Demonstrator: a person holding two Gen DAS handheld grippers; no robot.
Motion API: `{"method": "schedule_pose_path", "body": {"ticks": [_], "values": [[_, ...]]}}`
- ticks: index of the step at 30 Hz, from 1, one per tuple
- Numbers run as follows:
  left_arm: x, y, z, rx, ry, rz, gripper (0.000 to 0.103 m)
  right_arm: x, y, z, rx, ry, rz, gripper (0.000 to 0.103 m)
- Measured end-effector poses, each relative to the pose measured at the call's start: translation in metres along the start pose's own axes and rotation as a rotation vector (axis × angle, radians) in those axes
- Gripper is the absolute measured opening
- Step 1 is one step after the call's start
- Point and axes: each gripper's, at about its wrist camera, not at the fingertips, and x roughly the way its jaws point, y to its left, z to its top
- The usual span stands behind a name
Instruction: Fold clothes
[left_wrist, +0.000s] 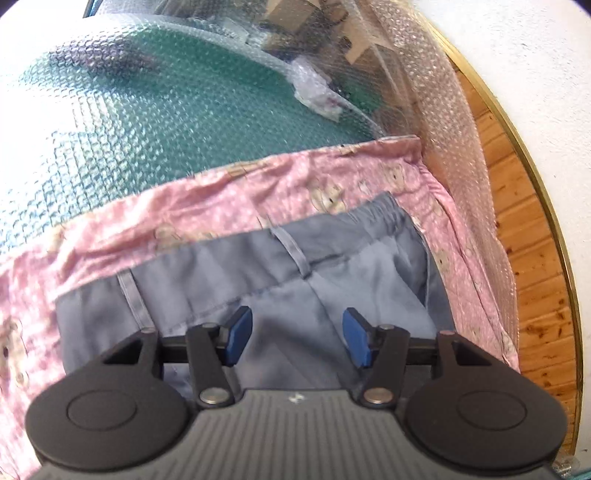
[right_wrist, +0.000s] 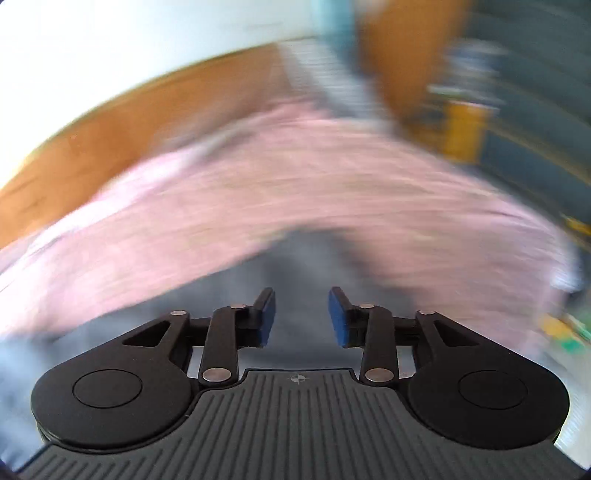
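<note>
My left tool (left_wrist: 297, 341) hangs with jaws wide and empty over the grey trousers (left_wrist: 258, 291), waistband running crosswise just ahead. They lie on a pink printed sheet (left_wrist: 207, 206); bubble wrap (left_wrist: 147, 110) lies beyond. My right tool (right_wrist: 302, 316), also parted and empty, shows only blur. Left is better placed.

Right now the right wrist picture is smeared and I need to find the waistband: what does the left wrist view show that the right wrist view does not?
Only the left wrist view shows the grey trousers' elastic waistband and belt loops, sharp, plus bubble wrap over a green surface.

Only the right wrist view shows blurred dark shelving with yellow patches; details there cannot be told.

Both show grey cloth lying on pink fabric, wooden panelling, and open tongs: left, right, holding nothing.
</note>
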Motion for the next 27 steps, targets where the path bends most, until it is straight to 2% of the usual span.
{"method": "schedule_pose_path", "body": {"ticks": [2,4,8,10,13,14,15,16,17,19,21,24,27], "values": [[0.0,0.002,0.013,0.007,-0.003,0.007,0.058,-0.003,0.073,-0.019,-0.168,0.062,0.224,0.045],[0.0,0.004,0.025,0.015,-0.007,0.013,0.059,-0.006,0.154,-0.05,-0.401,0.09,0.412,0.05],[-0.004,0.007,0.046,0.027,-0.012,0.022,0.059,-0.017,0.321,-0.123,-0.879,0.081,0.694,0.055],[-0.017,0.011,0.038,0.002,-0.018,0.006,0.059,-0.018,0.38,-0.162,-1.08,0.06,0.738,0.058],[-0.036,0.016,0.019,-0.032,-0.014,-0.012,0.06,0.006,0.439,-0.2,-1.314,-0.002,0.691,0.055],[-0.043,0.018,0.012,-0.042,-0.012,-0.017,0.06,0.02,0.45,-0.204,-1.363,0.007,0.671,0.044],[-0.048,0.019,0.005,-0.045,-0.005,-0.02,0.06,0.031,0.46,-0.207,-1.393,0.032,0.652,0.006],[-0.053,0.02,-0.002,-0.043,0.0,-0.021,0.06,0.039,0.467,-0.204,-1.407,0.041,0.633,0.0],[-0.059,0.022,-0.009,-0.046,0.0,-0.027,0.061,0.034,0.466,-0.189,-1.381,0.012,0.652,0.0],[-0.068,0.029,-0.018,-0.055,0.007,-0.06,0.062,-0.01,0.438,-0.137,-1.222,-0.073,0.8,0.0],[-0.066,0.034,-0.022,-0.055,0.022,-0.087,0.07,-0.043,0.402,-0.119,-1.166,-0.097,0.843,0.0],[-0.037,0.038,-0.022,-0.06,0.089,-0.113,0.07,-0.025,0.383,-0.147,-1.22,-0.021,0.715,0.0],[-0.007,0.032,-0.019,-0.054,0.191,-0.122,0.071,-0.03,0.389,-0.156,-1.184,-0.026,0.664,0.0]]}}
